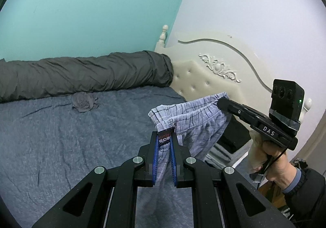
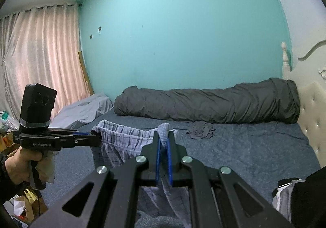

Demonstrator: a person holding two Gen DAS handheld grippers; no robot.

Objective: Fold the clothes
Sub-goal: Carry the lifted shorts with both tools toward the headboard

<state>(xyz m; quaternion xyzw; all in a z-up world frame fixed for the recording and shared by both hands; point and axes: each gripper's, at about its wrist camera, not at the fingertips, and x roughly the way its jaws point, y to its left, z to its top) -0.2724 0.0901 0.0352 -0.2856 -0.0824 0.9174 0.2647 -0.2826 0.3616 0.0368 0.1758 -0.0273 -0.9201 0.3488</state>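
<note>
We held the plaid shorts (image 1: 195, 124) up in the air over the bed (image 1: 61, 136), one gripper at each end of the waistband. Left gripper (image 1: 164, 140) was clamped on the end with the black label; right gripper (image 2: 164, 140) was pinched tight on the bunched corner opposite. Cloth hung slack between the two and drooped below them, not yet touching the blue bedspread as far as we could tell.

Judged step: lifting and spreading the shorts before laying them flat for the fold.

Notes on doing it well:
- Draw the two grippers apart until the waistband ran straight, no sag.
- Keep both ends level so the legs hang even.
- Lower onto the open blue stretch, clear of the small crumpled grey garment (image 1: 84, 101) and the rolled dark quilt (image 1: 81, 73) by the wall.
- Keep both grips firm until the cloth rests; the right one held only a thin bunch and could slip.
</note>
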